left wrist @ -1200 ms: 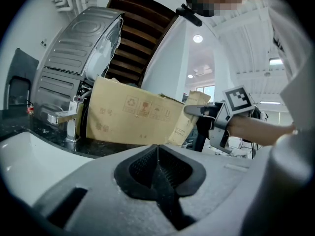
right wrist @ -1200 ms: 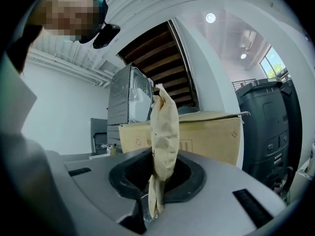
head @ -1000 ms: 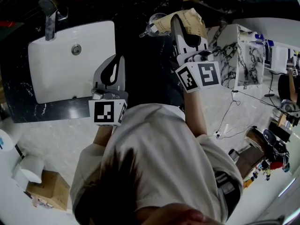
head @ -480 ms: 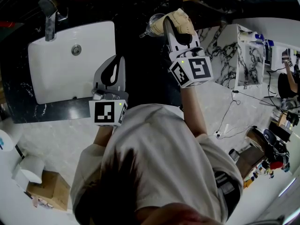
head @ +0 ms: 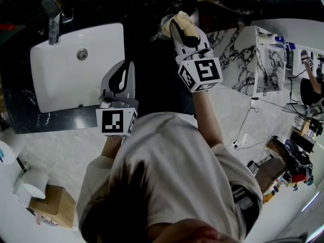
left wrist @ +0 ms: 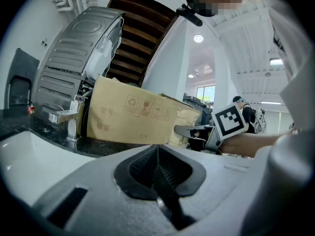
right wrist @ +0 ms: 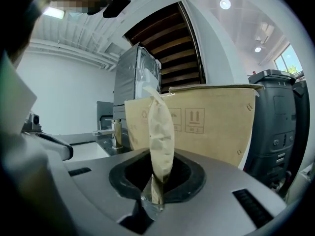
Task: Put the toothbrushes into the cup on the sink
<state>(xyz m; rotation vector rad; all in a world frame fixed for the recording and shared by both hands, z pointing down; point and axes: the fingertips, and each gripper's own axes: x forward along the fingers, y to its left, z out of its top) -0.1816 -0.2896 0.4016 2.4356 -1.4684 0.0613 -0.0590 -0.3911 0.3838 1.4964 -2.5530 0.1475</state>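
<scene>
Right gripper [head: 181, 27] pinches 1 wrapped toothbrush [right wrist: 160, 132] by the cup [head: 163, 29] at 12 o'clock, not yet in. Left gripper [head: 123, 78] is pressed together, empty.

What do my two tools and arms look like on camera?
Left tool and right tool: smooth grey-white shells, black ribbed pads, each carrying a white cube with black square markers. No cables show. The person wears a white short-sleeved shirt.
</scene>
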